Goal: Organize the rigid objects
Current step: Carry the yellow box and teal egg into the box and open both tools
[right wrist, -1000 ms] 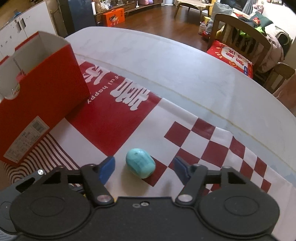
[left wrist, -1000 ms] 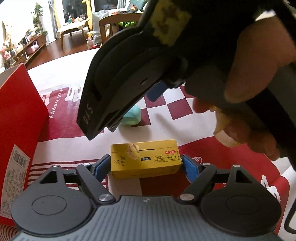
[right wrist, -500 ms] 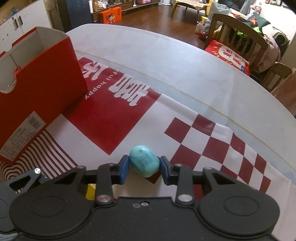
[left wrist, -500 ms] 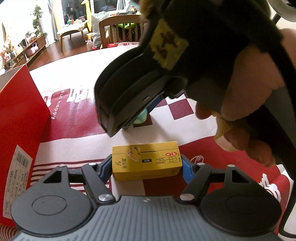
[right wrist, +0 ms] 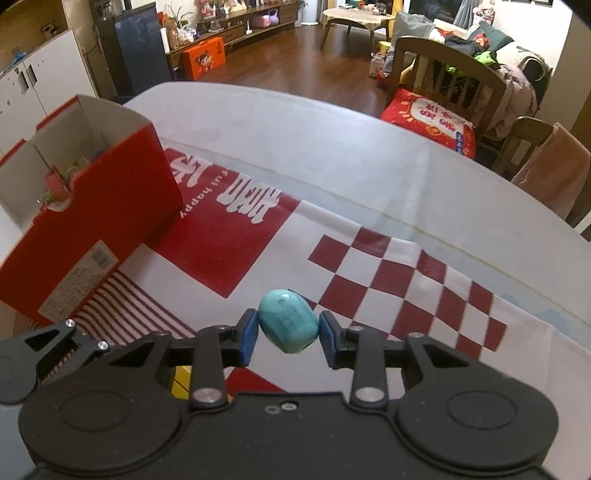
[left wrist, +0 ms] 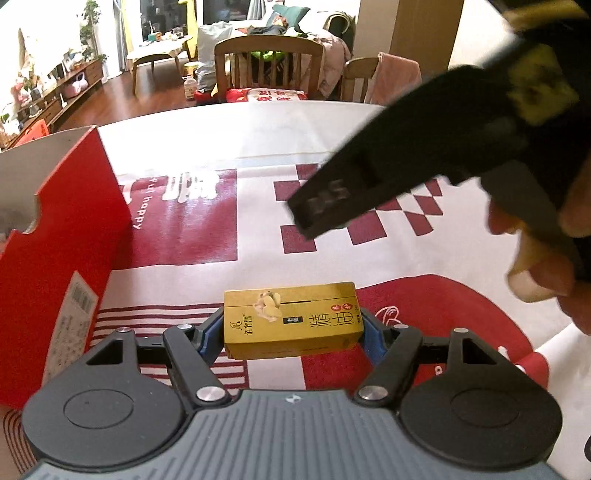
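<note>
Left wrist view, our left gripper (left wrist: 293, 334) clamping yellow box (left wrist: 291, 320), our right gripper (right wrist: 288, 338) pinching teal egg (right wrist: 288, 320), red carton (right wrist: 88, 206) at the tablecloth's (right wrist: 388, 295) left edge.

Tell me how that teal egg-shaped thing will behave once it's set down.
The teal egg is rounded and smooth, so it will probably roll if released on the flat tablecloth. The right gripper touches only its curved sides, so it may slip. It looks rigid.

This is a lived-in home, an open dining and living room. Wooden chairs (right wrist: 447, 70) piled with clothes stand at the far edge of the dining table (right wrist: 332, 147). Beyond them, wood floor (right wrist: 288, 66), a low coffee table (right wrist: 354, 18) and a cluttered TV cabinet (right wrist: 236, 22).
</note>
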`<state>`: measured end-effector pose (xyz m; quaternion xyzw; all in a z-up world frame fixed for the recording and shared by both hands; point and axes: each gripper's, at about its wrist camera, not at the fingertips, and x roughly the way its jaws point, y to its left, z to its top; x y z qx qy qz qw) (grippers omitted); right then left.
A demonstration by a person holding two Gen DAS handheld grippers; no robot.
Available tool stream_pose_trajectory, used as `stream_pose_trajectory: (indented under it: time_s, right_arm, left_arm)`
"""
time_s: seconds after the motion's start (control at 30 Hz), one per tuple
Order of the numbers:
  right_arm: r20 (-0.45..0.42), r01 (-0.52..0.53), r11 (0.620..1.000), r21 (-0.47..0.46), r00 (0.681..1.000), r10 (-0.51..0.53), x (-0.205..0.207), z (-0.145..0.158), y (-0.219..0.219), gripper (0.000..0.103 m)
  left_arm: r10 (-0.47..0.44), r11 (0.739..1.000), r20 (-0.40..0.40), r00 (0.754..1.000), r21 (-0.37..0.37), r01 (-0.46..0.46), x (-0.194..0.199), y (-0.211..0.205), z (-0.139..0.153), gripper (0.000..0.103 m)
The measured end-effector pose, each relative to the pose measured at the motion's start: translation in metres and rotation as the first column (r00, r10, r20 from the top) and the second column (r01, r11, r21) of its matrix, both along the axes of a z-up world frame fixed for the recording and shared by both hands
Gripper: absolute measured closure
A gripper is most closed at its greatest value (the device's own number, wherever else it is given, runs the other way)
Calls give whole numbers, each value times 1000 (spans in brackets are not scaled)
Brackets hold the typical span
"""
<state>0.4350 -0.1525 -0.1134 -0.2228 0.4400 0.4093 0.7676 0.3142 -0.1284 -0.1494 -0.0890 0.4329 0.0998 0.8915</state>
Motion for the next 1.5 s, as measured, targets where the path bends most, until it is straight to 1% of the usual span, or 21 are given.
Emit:
stream_pose_trajectory:
  time_s: [0.13,0.43,0.67,0.8,1.1,1.27,1.5]
  right_arm:
    - [4,10,999,35,1000,-11,-8,19,-12,68]
    - [20,40,994,100,999,-43,-31,57,-34,68]
    - [39,40,990,134,998,-46,-54,79,-38,68]
    - [41,39,988,150,998,-45,-68,87,-34,68]
    - [52,23,987,156,998,-31,-104,98,-3,68]
    - [52,15,988,153,998,-23,-124,99,24,68]
    - [50,15,988,152,998,-23,-145,95,66,68]
  left_arm:
    - [10,1000,15,1000,2,-10,-9,7,14,31]
    - [8,1000,70,997,11,-9,-33,22,55,31]
    - [23,1000,90,996,8,-24,-59,43,84,31]
    - [45,999,104,994,11,-46,-73,64,98,31]
    - [60,998,127,990,13,-62,-104,119,115,31]
    - [80,997,135,988,7,-82,-117,152,118,31]
    - [95,995,137,986,23,-99,-130,207,122,31]
